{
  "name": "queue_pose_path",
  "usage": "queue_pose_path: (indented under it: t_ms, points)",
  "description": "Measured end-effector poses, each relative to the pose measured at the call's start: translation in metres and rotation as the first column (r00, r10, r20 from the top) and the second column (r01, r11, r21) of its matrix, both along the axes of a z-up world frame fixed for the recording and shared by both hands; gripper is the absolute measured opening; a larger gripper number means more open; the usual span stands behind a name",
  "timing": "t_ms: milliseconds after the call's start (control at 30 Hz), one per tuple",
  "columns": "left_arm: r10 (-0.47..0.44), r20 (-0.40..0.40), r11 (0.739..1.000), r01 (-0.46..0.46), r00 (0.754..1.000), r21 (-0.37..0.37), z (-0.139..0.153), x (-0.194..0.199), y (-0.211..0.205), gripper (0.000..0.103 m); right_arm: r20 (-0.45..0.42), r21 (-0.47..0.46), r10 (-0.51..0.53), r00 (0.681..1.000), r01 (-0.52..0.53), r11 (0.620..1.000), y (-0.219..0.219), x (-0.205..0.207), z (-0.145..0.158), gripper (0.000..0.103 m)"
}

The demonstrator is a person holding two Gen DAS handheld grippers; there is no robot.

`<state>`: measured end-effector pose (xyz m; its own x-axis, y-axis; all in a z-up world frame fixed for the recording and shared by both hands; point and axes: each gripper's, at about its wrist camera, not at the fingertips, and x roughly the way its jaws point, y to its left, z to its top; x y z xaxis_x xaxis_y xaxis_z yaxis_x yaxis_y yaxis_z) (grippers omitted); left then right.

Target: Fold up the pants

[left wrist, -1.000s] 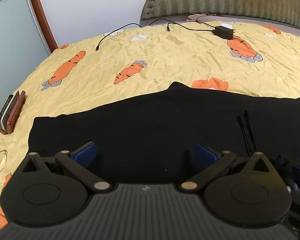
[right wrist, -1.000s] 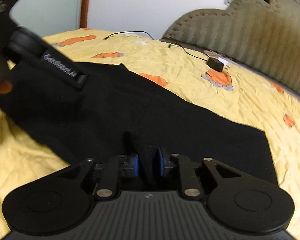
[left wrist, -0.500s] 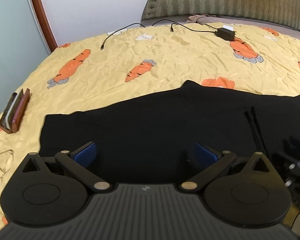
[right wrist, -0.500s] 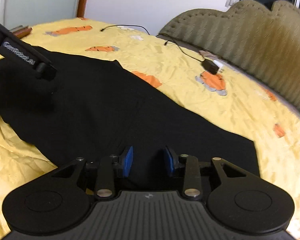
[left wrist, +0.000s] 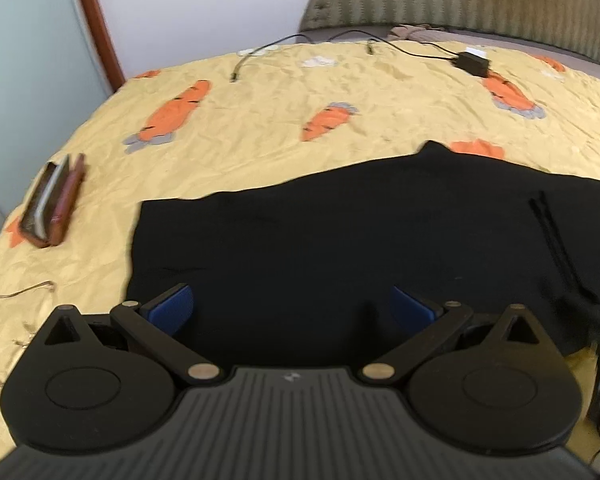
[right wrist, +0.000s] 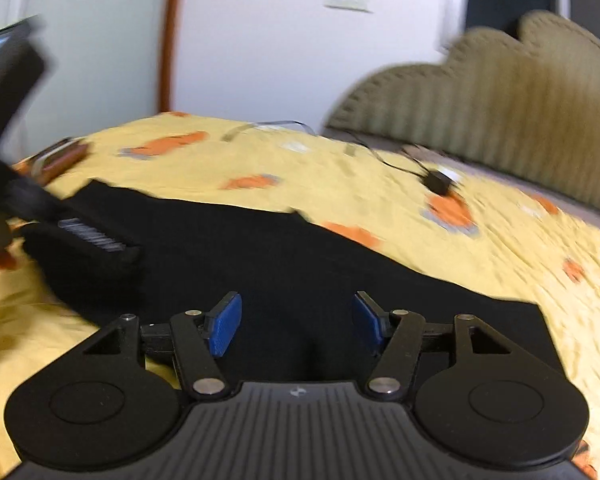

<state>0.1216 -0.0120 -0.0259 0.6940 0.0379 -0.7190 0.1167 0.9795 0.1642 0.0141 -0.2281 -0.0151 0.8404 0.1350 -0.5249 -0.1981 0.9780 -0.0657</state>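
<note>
Black pants (left wrist: 340,232) lie flat across a yellow bedsheet with carrot prints (left wrist: 260,112). They also show in the right wrist view (right wrist: 300,264), stretching from left to lower right. My left gripper (left wrist: 292,308) is open and empty, hovering over the near edge of the pants. My right gripper (right wrist: 296,326) is open and empty above the pants' near edge. The left gripper's body (right wrist: 16,128) shows blurred at the left of the right wrist view. Two drawstrings (left wrist: 552,232) lie on the pants at the right.
A brown phone case (left wrist: 56,204) lies at the sheet's left edge. A black charger with cable (left wrist: 472,62) lies at the far side. Glasses (left wrist: 16,296) lie at the near left. A padded headboard (left wrist: 460,0) stands behind the bed.
My right gripper has opened, let go of the pants and lifted back. The left gripper stayed open and shifted to the left over the pants.
</note>
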Motion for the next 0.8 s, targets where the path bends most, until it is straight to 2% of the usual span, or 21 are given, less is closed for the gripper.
queue_pose_path:
  t_ms: [100,267,500,800]
  points:
    - [0.038,0.017,0.999,-0.038,0.999,0.024,0.002,-0.002,0.019,0.103,0.007,-0.017,0.068,0.998,-0.068,0.998,0.031,-0.005,0.0,0.067]
    - [0.082,0.027,0.996,-0.083,0.996,0.034,0.003,-0.006,0.051,0.103,-0.017,-0.024,0.124,0.992,-0.124,0.992,0.068,-0.006,-0.002,0.067]
    - [0.135,0.011,0.991,-0.135,0.991,0.012,0.0,-0.009,0.088,0.103,-0.02,-0.059,0.144,0.989,-0.145,0.988,0.095,-0.005,0.001,0.067]
    - [0.168,0.002,0.986,-0.168,0.986,0.003,-0.003,-0.009,0.112,0.103,-0.017,-0.128,0.187,0.982,-0.188,0.974,0.118,-0.002,-0.001,0.068]
